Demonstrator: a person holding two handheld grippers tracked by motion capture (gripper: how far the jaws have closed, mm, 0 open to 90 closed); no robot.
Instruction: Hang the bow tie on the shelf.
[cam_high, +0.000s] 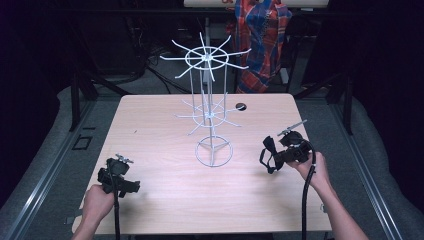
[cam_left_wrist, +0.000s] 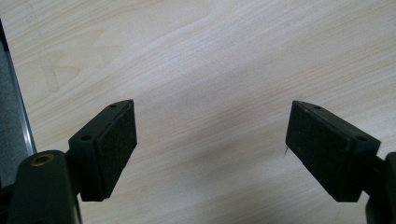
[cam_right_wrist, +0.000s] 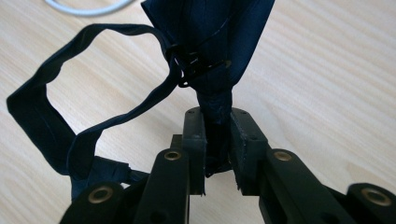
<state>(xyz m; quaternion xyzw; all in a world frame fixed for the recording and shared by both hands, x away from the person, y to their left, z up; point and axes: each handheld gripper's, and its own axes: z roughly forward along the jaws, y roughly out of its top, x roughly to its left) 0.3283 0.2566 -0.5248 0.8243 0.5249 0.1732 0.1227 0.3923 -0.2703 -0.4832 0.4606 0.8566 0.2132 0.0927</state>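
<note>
Bow tie (cam_right_wrist: 205, 42) pinched in right tool (cam_right_wrist: 217, 154); left tool (cam_left_wrist: 210, 140) wide, empty. Likely next: slip strap loop (cam_right_wrist: 56, 112) over wire rack (cam_high: 210, 112) arm, slowly.

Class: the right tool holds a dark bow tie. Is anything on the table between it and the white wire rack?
Nothing visible. The right tool grips the bow tie, and bare table lies between it and the rack.

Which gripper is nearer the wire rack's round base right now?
Right, slightly. The right gripper, shut on a dark bow tie, sits just right of the rack's base. The left gripper, open, sits farther off toward the table's near left.
</note>
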